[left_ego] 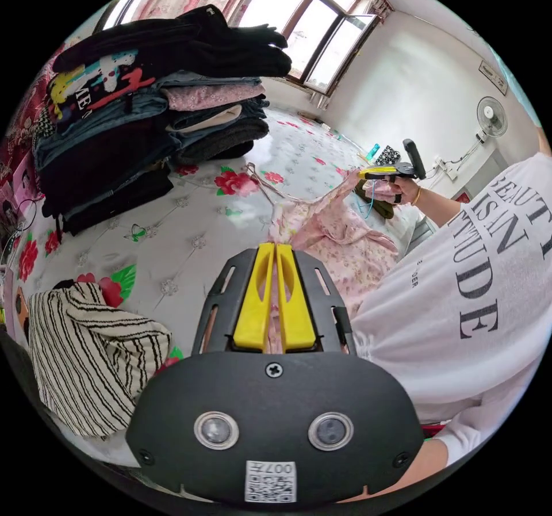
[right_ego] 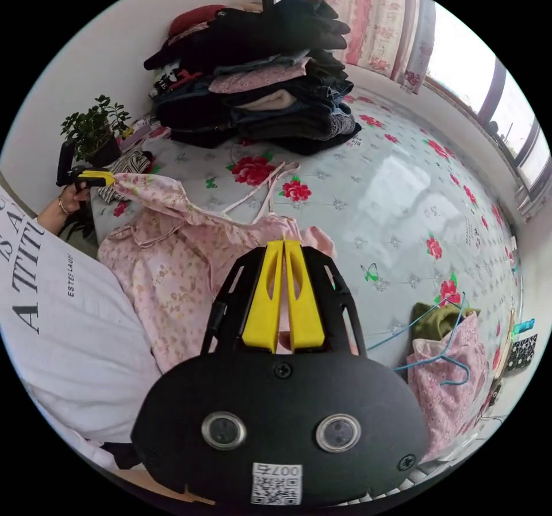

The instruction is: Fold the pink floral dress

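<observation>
Both grippers, left (left_ego: 275, 247) and right (right_ego: 283, 244), fingers clamped on the dress (right_ego: 172, 263) over the bed (right_ego: 402, 194); thin fabric could slip free.

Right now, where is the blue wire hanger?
In the right gripper view, the thin blue wire hanger lies on a pink floral garment at the bed's edge, beside an olive-green cloth.
</observation>
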